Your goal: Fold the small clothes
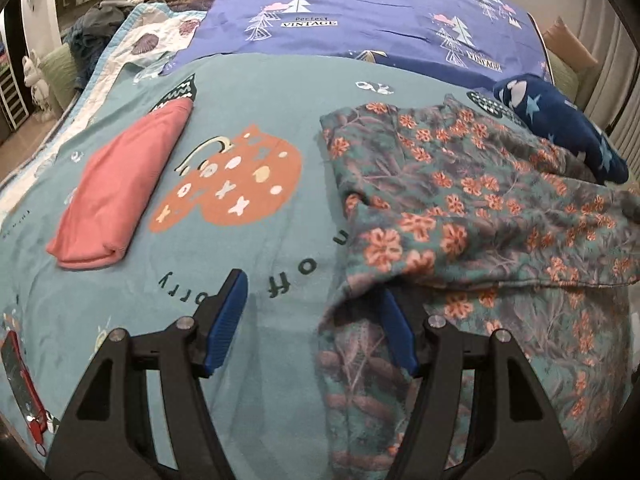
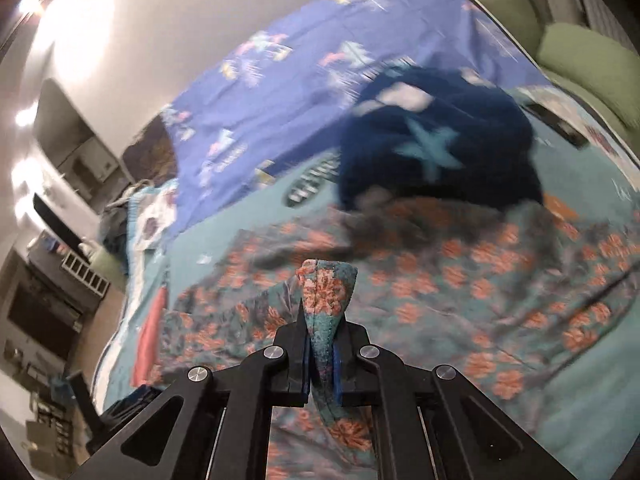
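A teal garment with orange flowers [image 1: 480,208] lies rumpled on the right half of the bed. My left gripper [image 1: 312,284] hovers open at its near left edge. A flap of the cloth drapes over its right finger, and bare sheet shows between the blue pads [image 1: 226,320]. In the right wrist view my right gripper [image 2: 322,320] is shut on a pinched fold of the flowered garment [image 2: 480,280] and holds it lifted. A folded pink cloth [image 1: 120,188] rests at the left.
A navy garment with light stars [image 1: 560,128] lies beyond the flowered one, at the bed's right edge. The teal printed sheet [image 1: 260,100] covers the bed, with a blue tree-print cover [image 1: 360,8] further back. Green cushions [image 2: 580,52] and furniture stand around the bed.
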Available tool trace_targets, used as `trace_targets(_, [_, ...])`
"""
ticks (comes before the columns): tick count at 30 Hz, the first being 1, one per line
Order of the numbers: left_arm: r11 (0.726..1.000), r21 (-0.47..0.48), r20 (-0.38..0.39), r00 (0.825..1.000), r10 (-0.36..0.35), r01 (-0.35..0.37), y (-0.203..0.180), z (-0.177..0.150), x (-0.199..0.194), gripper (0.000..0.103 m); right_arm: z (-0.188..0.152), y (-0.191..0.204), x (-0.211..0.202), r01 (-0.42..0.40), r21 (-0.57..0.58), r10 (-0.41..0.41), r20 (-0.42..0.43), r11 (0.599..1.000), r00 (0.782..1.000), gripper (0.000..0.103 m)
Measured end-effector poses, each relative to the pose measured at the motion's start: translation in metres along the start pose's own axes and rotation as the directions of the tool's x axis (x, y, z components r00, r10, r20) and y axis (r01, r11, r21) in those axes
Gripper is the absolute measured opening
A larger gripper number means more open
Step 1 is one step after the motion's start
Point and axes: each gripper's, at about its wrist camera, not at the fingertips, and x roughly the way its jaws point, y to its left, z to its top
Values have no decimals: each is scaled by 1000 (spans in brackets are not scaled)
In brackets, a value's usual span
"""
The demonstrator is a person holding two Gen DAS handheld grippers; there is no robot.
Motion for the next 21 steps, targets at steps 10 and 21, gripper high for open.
trace_targets(10, [999,-50,4,1000,-9,9,13,0,-8,69,-9,-44,19,59,76,-54,-65,995,996,21])
trace_targets(21, [996,34,68,995,-79,77,-7,1,-37,74,-57,-42,-1,-31,42,38,-180,999,983,53])
